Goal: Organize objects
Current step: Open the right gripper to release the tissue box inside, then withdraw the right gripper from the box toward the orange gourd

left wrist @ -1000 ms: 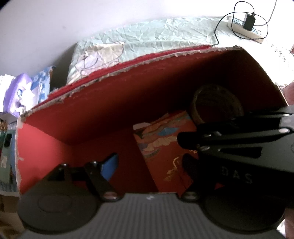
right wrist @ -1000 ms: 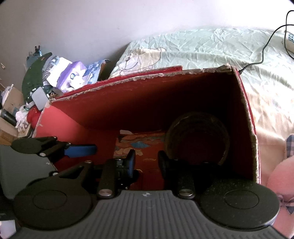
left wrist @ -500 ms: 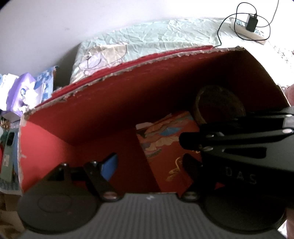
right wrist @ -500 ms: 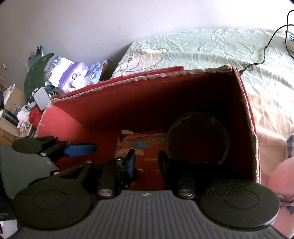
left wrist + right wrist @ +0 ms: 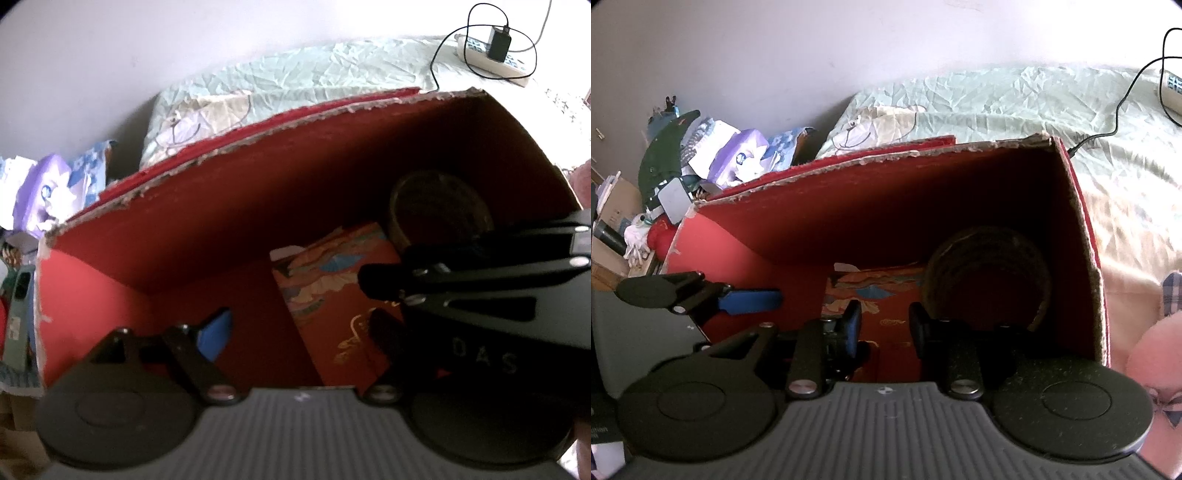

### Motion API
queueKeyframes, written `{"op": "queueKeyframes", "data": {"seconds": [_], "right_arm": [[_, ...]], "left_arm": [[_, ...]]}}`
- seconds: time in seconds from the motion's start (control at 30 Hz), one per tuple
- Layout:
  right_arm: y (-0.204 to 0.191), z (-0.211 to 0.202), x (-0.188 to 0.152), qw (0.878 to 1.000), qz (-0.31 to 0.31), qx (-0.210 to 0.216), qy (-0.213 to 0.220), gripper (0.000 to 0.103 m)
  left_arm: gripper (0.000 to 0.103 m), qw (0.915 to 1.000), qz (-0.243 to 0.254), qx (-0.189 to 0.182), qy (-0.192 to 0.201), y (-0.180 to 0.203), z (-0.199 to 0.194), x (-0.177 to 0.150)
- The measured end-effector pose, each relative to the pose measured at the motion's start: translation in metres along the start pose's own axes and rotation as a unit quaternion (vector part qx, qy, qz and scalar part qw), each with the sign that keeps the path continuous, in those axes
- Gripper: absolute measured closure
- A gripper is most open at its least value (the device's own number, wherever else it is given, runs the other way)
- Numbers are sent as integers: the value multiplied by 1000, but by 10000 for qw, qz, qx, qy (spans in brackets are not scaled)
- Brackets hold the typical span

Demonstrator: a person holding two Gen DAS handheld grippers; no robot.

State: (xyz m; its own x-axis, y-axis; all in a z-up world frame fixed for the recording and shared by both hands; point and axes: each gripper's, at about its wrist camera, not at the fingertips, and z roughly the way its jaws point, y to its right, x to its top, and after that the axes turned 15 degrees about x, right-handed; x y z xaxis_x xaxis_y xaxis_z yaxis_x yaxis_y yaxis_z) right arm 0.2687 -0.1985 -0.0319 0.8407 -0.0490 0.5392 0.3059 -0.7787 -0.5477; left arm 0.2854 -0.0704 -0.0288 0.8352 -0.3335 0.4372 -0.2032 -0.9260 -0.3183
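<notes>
Box: big red cardboard box [image 5: 871,221] on the bed, top open.
Inside: round dark woven basket [image 5: 988,275] in right corner; red picture packet [image 5: 343,295] beside it.
Left gripper [image 5: 299,325]: jaws spread, holding nothing.
Right gripper [image 5: 884,326]: jaws apart, holding nothing.

The left wrist view is taken from just above the near rim of the red box [image 5: 92,295], aimed downward and forward into its interior, with the left gripper [image 5: 299,332] filling the 6 o'clock edge. The right gripper [image 5: 480,295] is seen entering at 3 o'clock, very near the lens.

The right wrist view is set at the same near rim (slightly further toward the box's right wall), facing the same way; its own gripper [image 5: 882,321] is seen at 6 o'clock and the left one [image 5: 701,295] at 9 o'clock.

Shared by both views are the box interior, the patterned red packet [image 5: 332,291] [image 5: 882,291], the round dark container [image 5: 439,210] [image 5: 990,273] and the pale green bedsheet [image 5: 314,77] [image 5: 1015,99] toward 12 o'clock.
</notes>
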Motion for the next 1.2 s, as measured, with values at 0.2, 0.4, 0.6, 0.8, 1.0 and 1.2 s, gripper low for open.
{"op": "queueKeyframes", "data": {"seconds": [0.2, 0.4, 0.6, 0.8, 1.0, 1.2], "right_arm": [[0, -2, -2, 10000, -69, -6, 46, 72], [1, -2, -2, 10000, -43, 6, 89, 72], [3, 0, 3, 10000, 33, 37, 30, 72], [2, -2, 3, 9999, 49, 72, 69, 72], [4, -5, 4, 9994, 80, 309, 147, 72], [3, -9, 1, 9987, 53, 408, 307, 72]], "left_arm": [[17, 9999, -23, 129, 72, 2, -4, -4], [17, 9998, -48, 189, 50, 2, -3, -2], [18, 9995, -131, 295, 21, 1, -2, 1], [18, 9995, -131, 289, -31, 0, 0, 2], [18, 9988, -264, 386, -122, -1, 1, 3], [17, 9986, -328, 383, -175, -3, 2, 3]]}}
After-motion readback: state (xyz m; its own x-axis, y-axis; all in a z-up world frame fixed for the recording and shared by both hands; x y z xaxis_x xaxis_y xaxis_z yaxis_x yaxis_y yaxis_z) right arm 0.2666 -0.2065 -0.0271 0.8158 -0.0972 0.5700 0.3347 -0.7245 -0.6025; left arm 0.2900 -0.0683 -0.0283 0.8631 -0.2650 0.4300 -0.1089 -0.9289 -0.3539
